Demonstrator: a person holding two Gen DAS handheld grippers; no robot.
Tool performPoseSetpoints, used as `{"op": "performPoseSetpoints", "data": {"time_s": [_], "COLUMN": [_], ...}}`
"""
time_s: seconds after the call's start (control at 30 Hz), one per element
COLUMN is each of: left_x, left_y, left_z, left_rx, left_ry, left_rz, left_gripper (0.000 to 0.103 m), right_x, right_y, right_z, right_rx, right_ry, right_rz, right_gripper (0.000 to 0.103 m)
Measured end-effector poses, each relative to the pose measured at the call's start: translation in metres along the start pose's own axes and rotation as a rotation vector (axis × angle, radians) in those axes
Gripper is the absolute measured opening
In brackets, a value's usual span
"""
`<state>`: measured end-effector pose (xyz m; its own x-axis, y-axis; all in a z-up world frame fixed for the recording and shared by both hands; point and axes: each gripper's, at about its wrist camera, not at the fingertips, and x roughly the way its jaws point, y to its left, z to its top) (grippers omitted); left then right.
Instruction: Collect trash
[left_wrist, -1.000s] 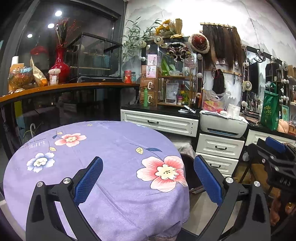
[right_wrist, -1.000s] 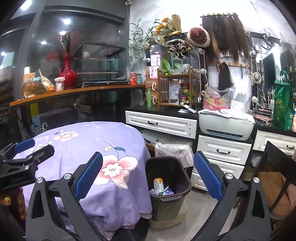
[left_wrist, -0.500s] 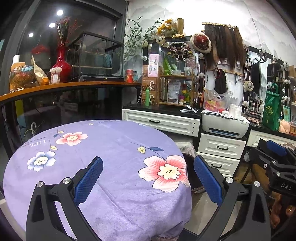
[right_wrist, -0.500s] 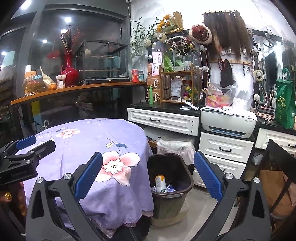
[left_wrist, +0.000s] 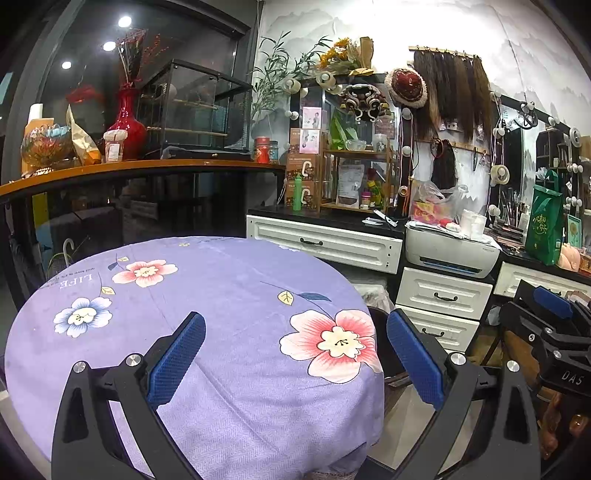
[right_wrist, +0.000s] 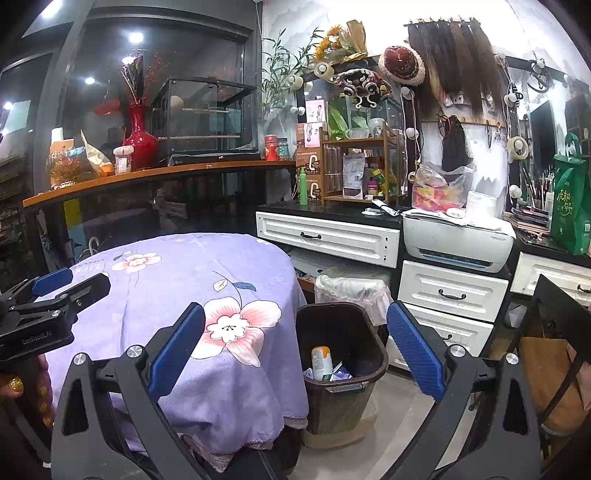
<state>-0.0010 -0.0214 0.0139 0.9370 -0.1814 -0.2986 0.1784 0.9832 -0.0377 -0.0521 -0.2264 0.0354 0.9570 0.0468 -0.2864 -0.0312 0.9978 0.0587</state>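
My left claw (left_wrist: 295, 363): jaws wide apart, empty, hovering over the purple floral tablecloth (left_wrist: 207, 295), which I see bare of trash.
My right claw (right_wrist: 295, 354): jaws wide apart, empty, nearer the bin.
Trash bin (right_wrist: 341, 321): on the floor just right of the table, ahead of and below my right claw, mouth up.
Trash inside: one white bottle (right_wrist: 321, 362) standing tilted, plus some wrappers (too jumbled to count).
Counts: two claws, one dark bin, one bag-lined bin (right_wrist: 351, 290) behind it.
Judgement: collecting looks nearly finished.
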Motion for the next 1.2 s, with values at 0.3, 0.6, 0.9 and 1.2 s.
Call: {"op": "performPoseSetpoints", "data": {"time_s": [0.3, 0.6, 0.9, 1.2], "left_x": [0.0005, 0.0011, 0.0034, 0.0038], "left_y": [-0.0018, -0.0020, -0.0043, -0.0072], "left_z": [-0.0011, -0.0020, -0.0042, -0.0069], "left_rx": [-0.006, -0.007, 0.004, 0.003], "left_ry": [0.009, 0.010, 0.018, 0.029], "left_rz": [0.001, 0.003, 0.005, 0.007], "left_gripper": [0.097, 0.097, 0.097, 0.097], "right_x": [0.0000, 0.0002, 0.0010, 0.0030], "right_y": [0.0008, 0.0013, 0.0018, 0.0024], "right_z": [0.0000, -0.0023, -0.0034, -0.0043], "right_rx": [0.000, -0.001, -0.002, -0.002], "right_ry": [0.000, 0.003, 0.005, 0.009], "right_rz": [0.000, 0.002, 0.004, 0.007], "right_gripper": [0.097, 0.097, 0.097, 0.097]}}
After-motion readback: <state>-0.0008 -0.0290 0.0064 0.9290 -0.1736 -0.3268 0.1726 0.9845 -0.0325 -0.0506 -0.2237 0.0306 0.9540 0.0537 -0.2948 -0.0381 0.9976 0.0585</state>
